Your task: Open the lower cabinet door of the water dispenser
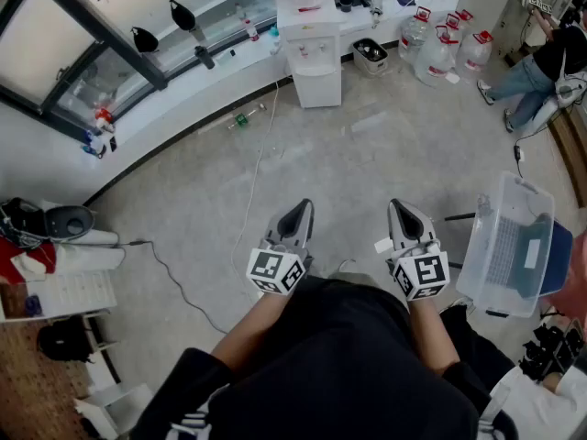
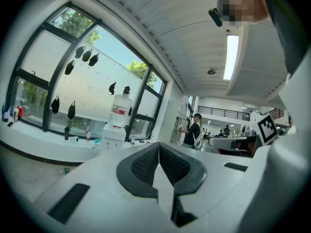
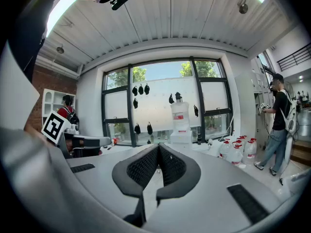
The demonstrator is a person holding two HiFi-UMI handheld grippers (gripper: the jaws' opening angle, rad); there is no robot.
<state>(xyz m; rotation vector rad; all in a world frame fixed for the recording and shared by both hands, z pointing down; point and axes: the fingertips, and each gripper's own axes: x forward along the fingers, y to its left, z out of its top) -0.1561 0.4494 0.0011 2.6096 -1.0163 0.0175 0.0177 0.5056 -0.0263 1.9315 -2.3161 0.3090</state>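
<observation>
The white water dispenser [image 1: 310, 35] stands against the far window ledge, well across the floor from me, with a bottle on top. Its lower cabinet door [image 1: 317, 87] is closed. In the left gripper view the water dispenser [image 2: 115, 130] is small at left of centre; in the right gripper view the dispenser [image 3: 180, 125] sits just above the jaws. My left gripper [image 1: 298, 216] and right gripper [image 1: 404, 214] are held side by side close to my body, both shut with nothing between their jaws.
Several large water bottles [image 1: 440, 49] stand on the floor right of the dispenser. A small bin [image 1: 370, 54] sits beside it. A person [image 1: 541, 67] stands at far right. A clear plastic crate [image 1: 510, 246] is near my right. A cable [image 1: 257, 163] runs across the floor.
</observation>
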